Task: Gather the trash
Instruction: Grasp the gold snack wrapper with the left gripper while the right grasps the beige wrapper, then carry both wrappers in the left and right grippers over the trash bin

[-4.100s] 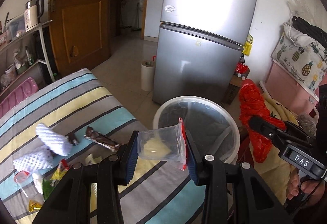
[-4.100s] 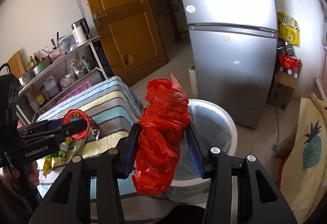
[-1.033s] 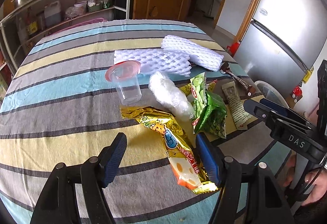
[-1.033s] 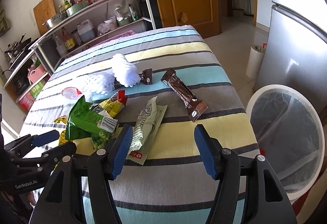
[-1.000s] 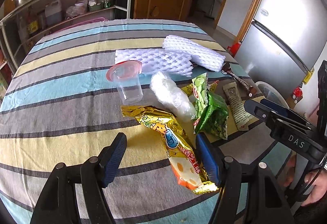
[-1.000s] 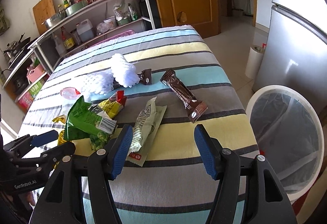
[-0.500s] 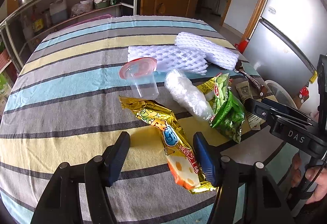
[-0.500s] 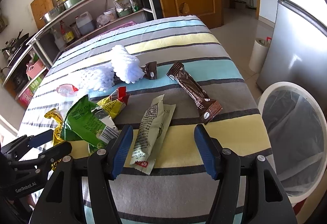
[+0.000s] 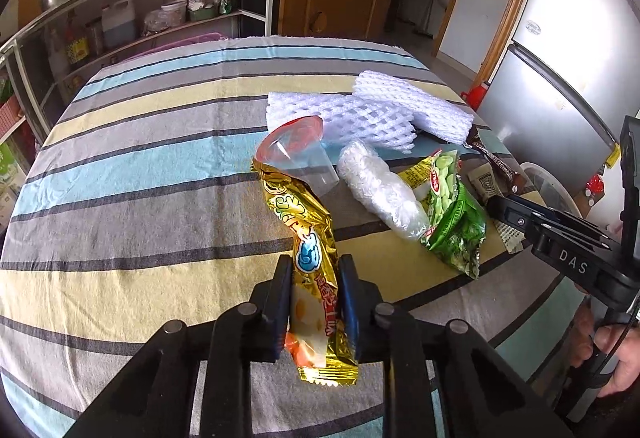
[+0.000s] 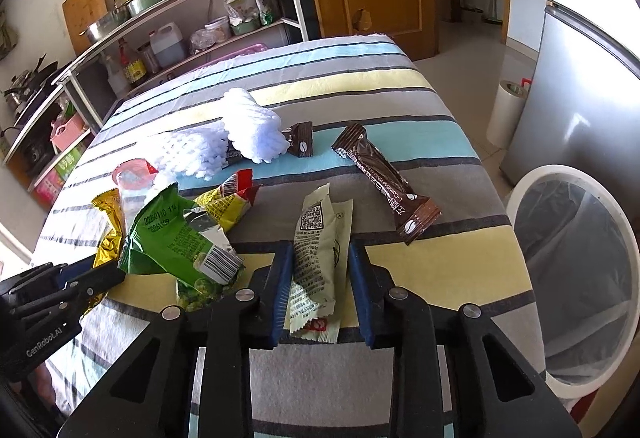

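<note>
Closing on two pieces of litter at once atop a striped desk (image 9: 132,174). Left gripper (image 9: 314,302), low centre of the left wrist view, with fingers (image 9: 349,302) narrowing onto the near end of a gold snack wrapper (image 9: 308,246), pads already against its sides. Wrapper's long axis running straight away from the fingers toward a clear plastic cup (image 9: 300,158) at mid-frame, so lifting by the near end looks workable. Right gripper (image 10: 322,290), low centre of the right wrist view, closing likewise around a pale green sachet (image 10: 318,250), also lying lengthwise along the line of the fingers; left pad at its edge, a sliver of gap apparently remaining on the right. Waiting on the desk: green pea packet (image 10: 180,242), brown coffee stick (image 10: 384,182), white foam netting (image 10: 224,142). White-rimmed bin (image 10: 576,278) standing off the desk's edge at the right of the right wrist view, nearer the right gripper and probably the destination for both loads.
</note>
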A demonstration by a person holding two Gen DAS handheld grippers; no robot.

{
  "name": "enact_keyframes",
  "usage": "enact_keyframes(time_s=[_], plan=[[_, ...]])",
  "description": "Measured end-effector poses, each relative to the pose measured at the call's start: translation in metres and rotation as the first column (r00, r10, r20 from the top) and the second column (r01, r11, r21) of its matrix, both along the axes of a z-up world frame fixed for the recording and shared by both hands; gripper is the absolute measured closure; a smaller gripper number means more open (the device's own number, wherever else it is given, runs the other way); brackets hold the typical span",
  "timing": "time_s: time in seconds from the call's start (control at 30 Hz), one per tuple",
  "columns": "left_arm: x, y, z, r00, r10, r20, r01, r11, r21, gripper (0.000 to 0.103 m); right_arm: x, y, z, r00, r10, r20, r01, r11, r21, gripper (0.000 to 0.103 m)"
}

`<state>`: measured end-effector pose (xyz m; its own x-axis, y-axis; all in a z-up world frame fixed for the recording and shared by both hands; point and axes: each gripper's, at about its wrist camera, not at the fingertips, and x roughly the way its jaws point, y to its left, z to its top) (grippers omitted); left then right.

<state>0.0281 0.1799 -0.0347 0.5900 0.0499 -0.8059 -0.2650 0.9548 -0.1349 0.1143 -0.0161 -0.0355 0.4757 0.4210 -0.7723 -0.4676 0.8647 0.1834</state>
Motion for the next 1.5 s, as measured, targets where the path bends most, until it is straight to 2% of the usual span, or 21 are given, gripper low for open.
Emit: enact_keyframes(time_s=[0.17,0.43,0.87,1.23,1.5], plan=[[-0.002,0.0,0.003,1.0,-0.003,0.02,0.003,1.0,-0.004,0.084,-0.001,-0.001,0.001,1.0,-0.002,0.003,0.002,1.0,0.012,0.081],[-0.006,-0.004,0.015,0.999,-0.014,0.049,0.014,1.0,0.004,0.084,-0.008,-0.006,0.004,1.0,-0.001,0.017,0.001,0.999,0.034,0.084],[-0.004,-0.024,0.035,0.993,-0.071,0.09,0.069,0.997,0.024,0.084,-0.023,-0.026,0.023,0.997,-0.024,0.072,0.019,0.997,0.073,0.085],[0.014,-0.059,0.059,0.974,-0.175,0.143,0.168,0.984,0.058,0.084,-0.034,-0.056,0.046,0.989,-0.079,0.124,0.067,0.993,0.098,0.085],[0.036,-0.099,0.07,0.945,-0.281,0.168,0.272,0.959,0.074,0.084,-0.036,-0.092,0.057,0.977,-0.155,0.149,0.139,0.984,0.112,0.085]])
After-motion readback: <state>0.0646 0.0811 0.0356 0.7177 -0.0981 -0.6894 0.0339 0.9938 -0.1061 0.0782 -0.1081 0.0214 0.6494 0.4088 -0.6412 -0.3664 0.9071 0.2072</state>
